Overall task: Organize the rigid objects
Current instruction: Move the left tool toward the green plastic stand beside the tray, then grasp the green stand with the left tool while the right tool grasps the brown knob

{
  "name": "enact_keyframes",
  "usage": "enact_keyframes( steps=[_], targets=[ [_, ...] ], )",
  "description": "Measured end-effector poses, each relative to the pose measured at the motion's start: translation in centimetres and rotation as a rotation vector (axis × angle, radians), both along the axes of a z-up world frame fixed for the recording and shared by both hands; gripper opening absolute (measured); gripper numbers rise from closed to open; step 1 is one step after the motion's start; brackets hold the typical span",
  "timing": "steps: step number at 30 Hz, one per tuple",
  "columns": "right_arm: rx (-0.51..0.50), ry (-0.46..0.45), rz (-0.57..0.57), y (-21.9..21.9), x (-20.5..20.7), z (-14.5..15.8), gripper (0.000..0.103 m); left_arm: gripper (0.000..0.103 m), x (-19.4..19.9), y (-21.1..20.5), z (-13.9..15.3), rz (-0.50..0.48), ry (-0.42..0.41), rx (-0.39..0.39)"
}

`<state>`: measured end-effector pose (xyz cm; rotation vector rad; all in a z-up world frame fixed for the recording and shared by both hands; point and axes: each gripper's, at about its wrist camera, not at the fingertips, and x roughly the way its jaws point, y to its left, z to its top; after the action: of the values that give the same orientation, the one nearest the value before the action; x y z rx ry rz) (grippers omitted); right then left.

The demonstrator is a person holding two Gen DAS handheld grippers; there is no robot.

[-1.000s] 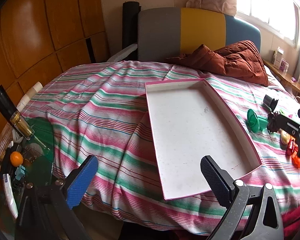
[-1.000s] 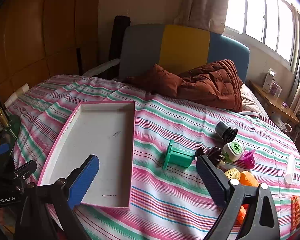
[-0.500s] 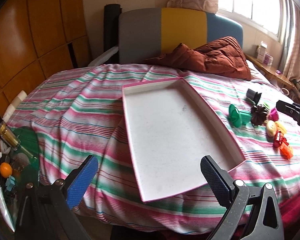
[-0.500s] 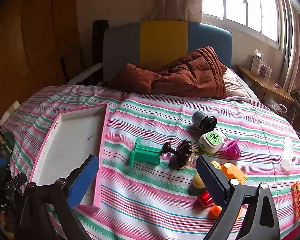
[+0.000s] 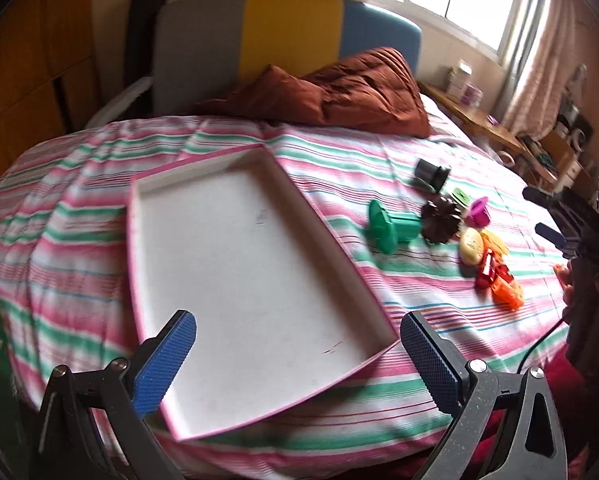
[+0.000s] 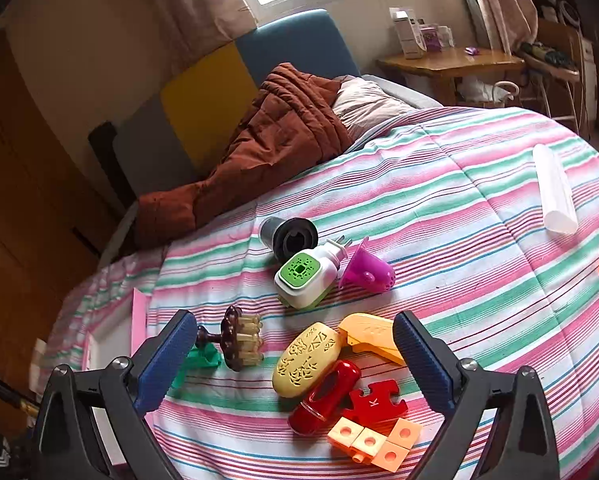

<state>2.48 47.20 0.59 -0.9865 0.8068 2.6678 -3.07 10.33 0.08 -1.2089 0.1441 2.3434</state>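
Striped bedding (image 5: 79,216) in pink, green and white covers a bed that fills both views, soft and creased, with a rumpled rust-brown quilt (image 5: 355,92) bunched against a padded headboard (image 5: 287,36) of grey, yellow and blue panels at the top of the frame. At the centre of the left wrist view lies a shallow rectangular tray (image 5: 331,236), white inside with a thin pink rim, holding nothing. The left gripper (image 5: 297,364) hangs over its lower edge, its ribbed blue pads wide apart and gripping nothing.

Right of the tray, scattered hard plastic pieces sit on the cover. In the right wrist view, the right gripper (image 6: 295,364) hovers with jaws spread over a cream perforated oval case (image 6: 305,358), a glossy red bottle (image 6: 325,396), a red puzzle piece (image 6: 375,402) and peach studded blocks (image 6: 373,440). A dark brown bristled brush (image 6: 235,338) lies lower left; a white plug-in with green face (image 6: 305,278), a magenta cup (image 6: 367,270) and a black cylinder (image 6: 289,234) cluster mid-frame.
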Motion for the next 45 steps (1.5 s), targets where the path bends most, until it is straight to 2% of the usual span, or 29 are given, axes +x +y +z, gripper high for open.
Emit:
enact_keyframes(
  steps=[5,10,16,22,27,28,29,30,36,41,45],
  targets=[
    [-0.012,-0.008,-0.01,0.2,0.1,0.1,0.102,0.103,-1.0,5.8,-0.4,-0.16,-0.045,-0.027],
    [0.024,0.001,0.006,-0.2,0.0,0.5,0.102,0.103,-3.2,11.1,-1.4,-0.226,-0.065,-0.109],
    [0.009,0.035,0.0,0.0,0.3,1.0,0.102,0.103,-6.2,15.4,-4.4,-0.22,-0.113,-0.19],
    [-0.04,0.056,-0.003,0.7,0.5,1.0,0.102,0.103,-8.7,17.7,-6.9,-0.17,-0.146,-0.242],
    [-0.05,0.055,0.003,0.8,0.3,0.9,0.102,0.103,-9.5,19.0,-7.8,-0.166,-0.146,-0.231],
    [-0.05,0.053,0.004,0.8,0.2,0.9,0.102,0.099,-9.6,19.1,-8.0,-0.163,-0.144,-0.221],
    [-0.049,0.052,0.005,0.8,0.2,0.9,0.102,0.074,-9.7,19.0,-8.1,-0.159,-0.145,-0.207],
    [-0.044,0.05,0.004,0.8,0.2,0.9,0.102,0.062,-9.7,18.9,-8.4,-0.159,-0.159,-0.194],
    [-0.023,0.023,0.001,0.8,-0.1,0.6,0.102,0.062,-7.4,17.6,-7.2,-0.189,-0.099,-0.151],
    [-0.012,-0.026,0.016,0.4,-0.6,-0.1,0.102,0.062,-3.2,15.9,-6.0,-0.262,-0.05,-0.116],
    [0.016,-0.06,0.043,-0.3,-0.9,-0.5,0.097,0.062,-0.1,14.6,-5.1,-0.305,-0.025,-0.078]
  ],
)
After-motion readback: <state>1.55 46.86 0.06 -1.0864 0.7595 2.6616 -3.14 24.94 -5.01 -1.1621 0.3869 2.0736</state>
